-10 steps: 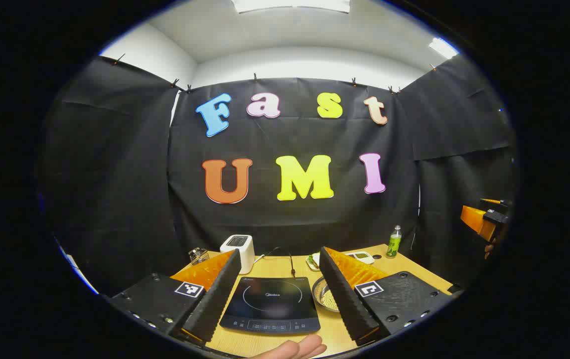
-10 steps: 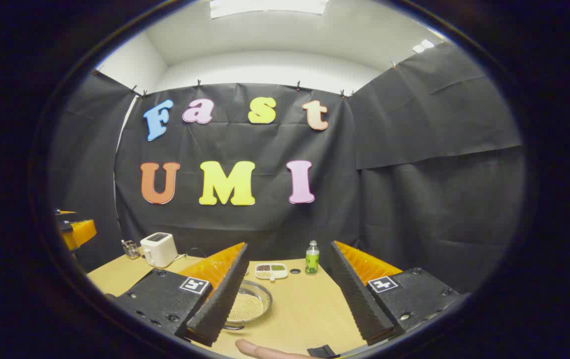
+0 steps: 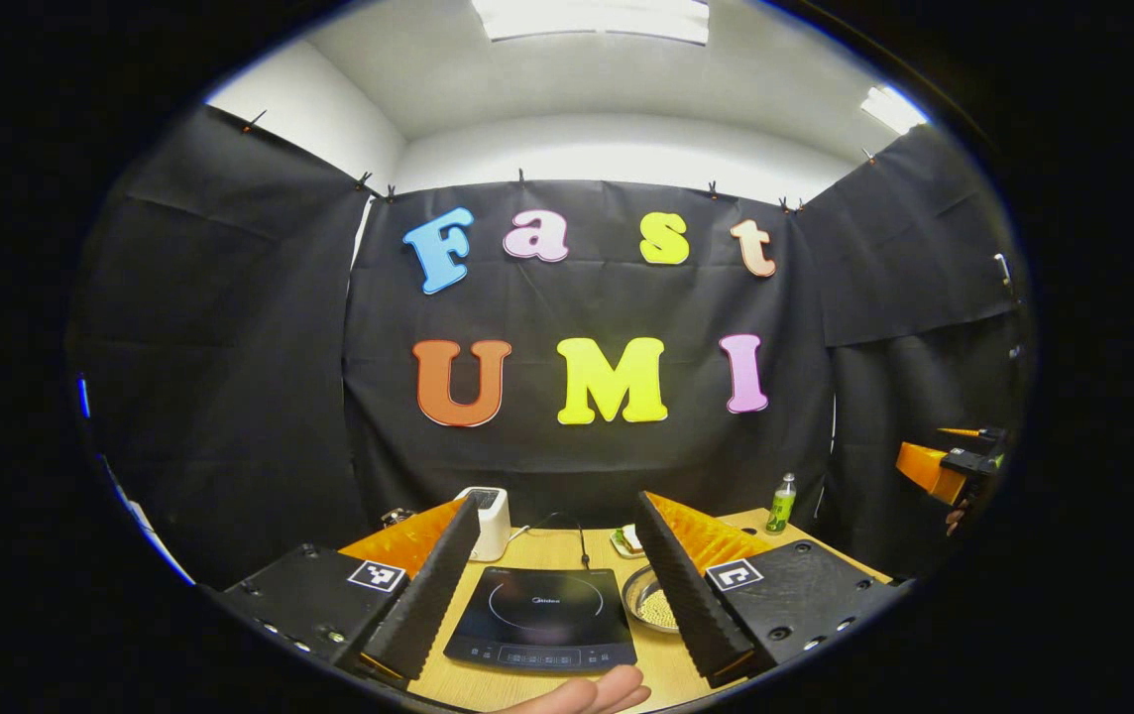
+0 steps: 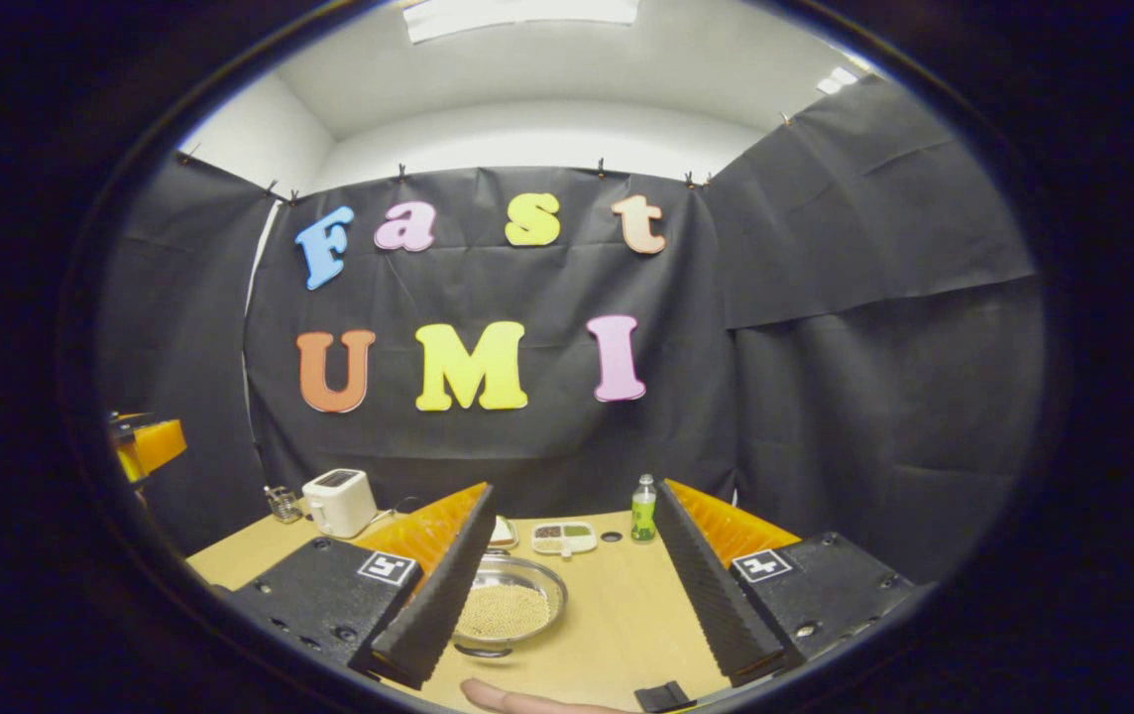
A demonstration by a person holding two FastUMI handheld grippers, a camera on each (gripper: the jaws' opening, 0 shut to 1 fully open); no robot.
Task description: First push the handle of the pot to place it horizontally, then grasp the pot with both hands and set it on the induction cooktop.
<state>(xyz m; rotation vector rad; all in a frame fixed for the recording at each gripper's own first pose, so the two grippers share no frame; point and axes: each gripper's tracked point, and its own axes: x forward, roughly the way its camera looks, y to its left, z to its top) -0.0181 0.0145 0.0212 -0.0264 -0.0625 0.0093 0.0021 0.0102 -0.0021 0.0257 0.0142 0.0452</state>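
Both grippers are held high above the surface [image 4: 617,605], near edge, aimed level at the far wall. Nothing touched; the handle push is not yet done.

Left gripper [image 3: 552,585]: jaws wide, empty. Between its fingers lies the induction cooktop [image 3: 542,617], flat, control strip on the near side. Just right of the cooktop sits the pot [image 3: 648,600], a shallow metal vessel holding pale beads, partly hidden behind the right finger.

Right gripper [image 4: 577,585]: jaws wide, empty. The pot [image 4: 512,605] lies low left in this view, close to its left finger; a dark handle shows at the near rim. I cannot tell its exact angle.

Also present: toaster [image 4: 339,501] far left, green bottle [image 4: 642,521] and small divided dish [image 4: 564,536] at the far side. A hand [image 3: 592,692] shows at the near edge of the left gripper view.

Risks, as judged:
- Pot is shallow and loaded with loose beads; a hard or off-centre push on the handle could spin or slide the whole pot and spill them.
- Pot sits just beside the cooktop; a sideways shove may knock it against the cooktop edge.
- In the two-handed lift, uneven height between the grippers would tilt the pot and pour beads out.
- Thin metal rim may slip in the jaws.
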